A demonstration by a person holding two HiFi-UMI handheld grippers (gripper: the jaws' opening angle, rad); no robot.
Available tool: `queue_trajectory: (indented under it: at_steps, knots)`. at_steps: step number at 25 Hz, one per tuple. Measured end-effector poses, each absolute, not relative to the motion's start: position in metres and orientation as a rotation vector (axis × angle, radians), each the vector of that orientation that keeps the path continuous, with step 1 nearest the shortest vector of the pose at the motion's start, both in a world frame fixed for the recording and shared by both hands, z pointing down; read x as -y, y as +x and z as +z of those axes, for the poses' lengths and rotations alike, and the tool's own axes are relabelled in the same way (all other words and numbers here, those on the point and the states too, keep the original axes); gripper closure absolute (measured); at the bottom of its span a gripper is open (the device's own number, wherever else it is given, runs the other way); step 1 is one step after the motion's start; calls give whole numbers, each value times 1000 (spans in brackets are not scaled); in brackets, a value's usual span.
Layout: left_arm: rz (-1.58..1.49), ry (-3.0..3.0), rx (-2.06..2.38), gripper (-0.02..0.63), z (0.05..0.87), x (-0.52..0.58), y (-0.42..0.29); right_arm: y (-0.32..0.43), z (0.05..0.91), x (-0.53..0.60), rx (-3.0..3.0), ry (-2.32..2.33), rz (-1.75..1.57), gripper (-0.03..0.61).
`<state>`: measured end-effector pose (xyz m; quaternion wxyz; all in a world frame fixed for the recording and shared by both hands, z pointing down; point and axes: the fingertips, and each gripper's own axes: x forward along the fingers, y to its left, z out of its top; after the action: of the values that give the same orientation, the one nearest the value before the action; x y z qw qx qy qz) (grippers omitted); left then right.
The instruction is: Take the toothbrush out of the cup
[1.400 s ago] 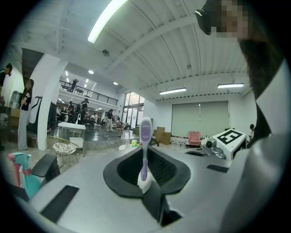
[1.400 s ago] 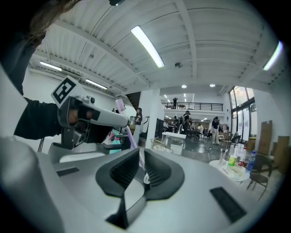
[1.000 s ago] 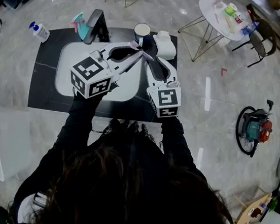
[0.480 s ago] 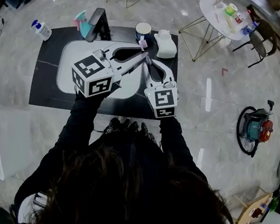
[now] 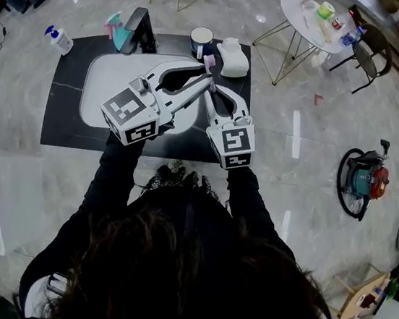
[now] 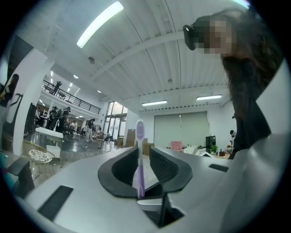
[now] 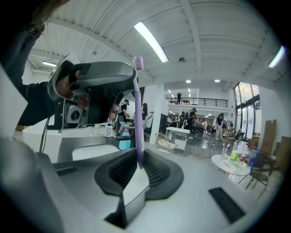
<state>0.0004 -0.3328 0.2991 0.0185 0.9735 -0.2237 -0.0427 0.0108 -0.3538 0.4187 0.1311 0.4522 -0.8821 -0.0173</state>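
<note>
Just beside the cup [image 5: 200, 40], the toothbrush [image 6: 139, 154] could fall, since the left gripper [image 6: 142, 151] had been opening loose around it while the right gripper [image 7: 138, 159], closing, pinched only its thin handle.

The left gripper [image 6: 143, 154] just loosened around the toothbrush [image 6: 139, 136] as the right gripper [image 7: 138, 160] closed on it.

**What We Wear and Carry**

We wear black long sleeves [image 5: 106, 179] down both arms. Our white plastic left gripper [image 6: 142, 154] and white plastic right gripper [image 7: 138, 161] have black ribbed pads [image 6: 167, 164], and each carries a white cube with black square markers [image 5: 129, 115].
</note>
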Motion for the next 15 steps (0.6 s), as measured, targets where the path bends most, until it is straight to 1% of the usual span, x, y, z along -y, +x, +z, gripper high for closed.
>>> queue_trajectory:
  at_steps: [2,3,10,14,15]
  knots:
    - [-178,3035,699,479,293,324,1,14,417,347,2568,1319,-46,529]
    - [-183,3044,715,465,292,322,1,16,416,344,2570,1321,-45,529]
    - [-91,3056,925,465,310,302,-12,40,400,319,2595,1368,-68,529]
    - [-105,2990,1099,466,323,282,-21,52,383,298,2641,1401,-81,529]
    - [-98,2970,1162,476,328,277,-25,54,380,291,2652,1406,-83,529]
